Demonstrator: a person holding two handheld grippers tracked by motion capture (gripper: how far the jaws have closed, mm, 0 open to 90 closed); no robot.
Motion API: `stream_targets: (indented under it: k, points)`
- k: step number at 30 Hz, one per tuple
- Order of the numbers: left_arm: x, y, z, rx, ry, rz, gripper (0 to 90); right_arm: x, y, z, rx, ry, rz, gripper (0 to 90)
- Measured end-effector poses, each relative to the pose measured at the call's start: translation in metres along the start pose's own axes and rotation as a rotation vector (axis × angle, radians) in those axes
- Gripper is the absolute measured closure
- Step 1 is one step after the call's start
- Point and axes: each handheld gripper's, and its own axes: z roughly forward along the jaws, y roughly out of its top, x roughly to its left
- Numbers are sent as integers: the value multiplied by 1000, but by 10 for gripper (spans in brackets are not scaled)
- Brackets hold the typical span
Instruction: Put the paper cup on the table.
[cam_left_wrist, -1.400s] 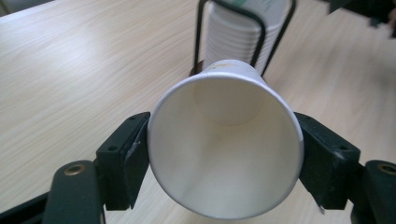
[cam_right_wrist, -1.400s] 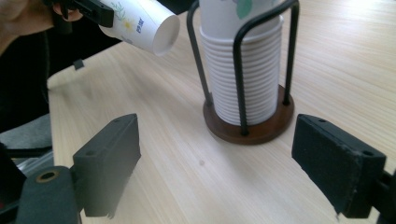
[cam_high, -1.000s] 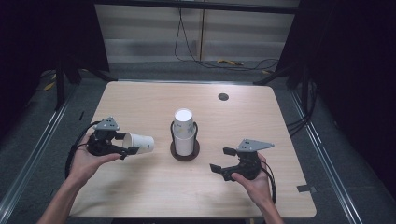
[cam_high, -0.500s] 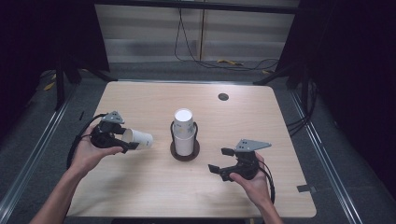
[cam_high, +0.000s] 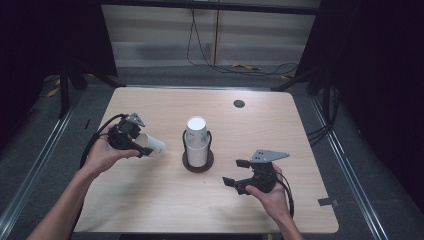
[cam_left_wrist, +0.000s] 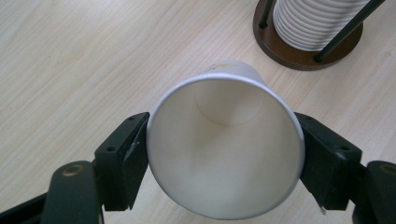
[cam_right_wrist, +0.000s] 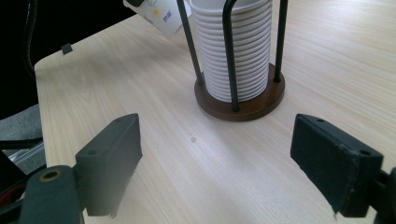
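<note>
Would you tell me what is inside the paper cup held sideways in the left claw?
The paper cup looks empty: bare white wall and round bottom. Its outer underside is hidden.

Lighting and image quality: bright bench, dark surroundings.

From the high view we note the bench (cam_high: 150, 200) evenly lit from above, with soft, short shadows and the room around it near black; the picture is slightly soft overall. In the left gripper view the paper cup (cam_left_wrist: 224, 149) is bright, with little detail in its white wall, yet sharp at the rim. In the right gripper view we find the near black pads (cam_right_wrist: 109, 161) blurred, the cup stack (cam_right_wrist: 233, 46) crisp.
</note>
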Motion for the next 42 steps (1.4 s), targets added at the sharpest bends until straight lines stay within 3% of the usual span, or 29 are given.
stream_targets:
  k: [14, 16, 22, 42]
  points:
    - [6, 12, 18, 159, -6, 16, 248, 0, 0, 2, 6, 2, -2, 160]
    - [7, 12, 19, 167, -5, 5, 247, 0, 0, 2, 7, 1, -1, 159]
    - [5, 17, 25, 199, 13, 32, 235, 0, 0, 3, 9, 4, -6, 158]
    - [5, 22, 35, 106, 28, -17, 188, -1, -1, 4, 19, 10, -5, 153]
